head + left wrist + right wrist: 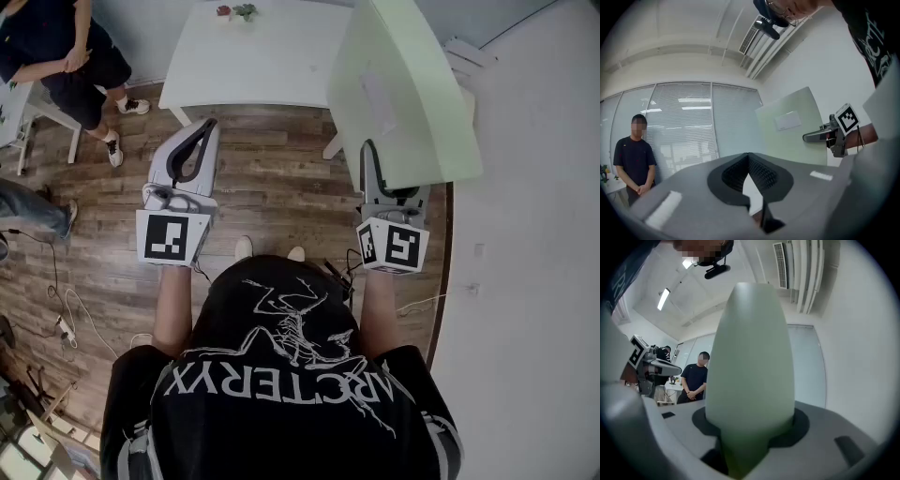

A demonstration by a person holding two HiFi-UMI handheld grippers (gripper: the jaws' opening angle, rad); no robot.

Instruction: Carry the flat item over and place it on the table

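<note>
A pale green flat board (398, 94) stands tilted up at the right of the head view, and my right gripper (372, 155) is shut on its lower edge. In the right gripper view the board (750, 362) rises from between the jaws of the right gripper (747, 439) and hides the pads. My left gripper (207, 125) hovers over the wooden floor, shut with nothing in it; its jaws meet at the tip of the left gripper (748, 155). The white table (262, 56) lies straight ahead, beyond both grippers. From the left gripper view I see the board (787, 126) and the right gripper (824, 135).
A small plant (246, 11) sits at the table's far edge. A person (66, 52) sits on a white chair (47, 114) at the back left, and another person's leg (28, 211) shows at the left. Cables (66, 319) lie on the floor. A white wall (525, 244) runs along the right.
</note>
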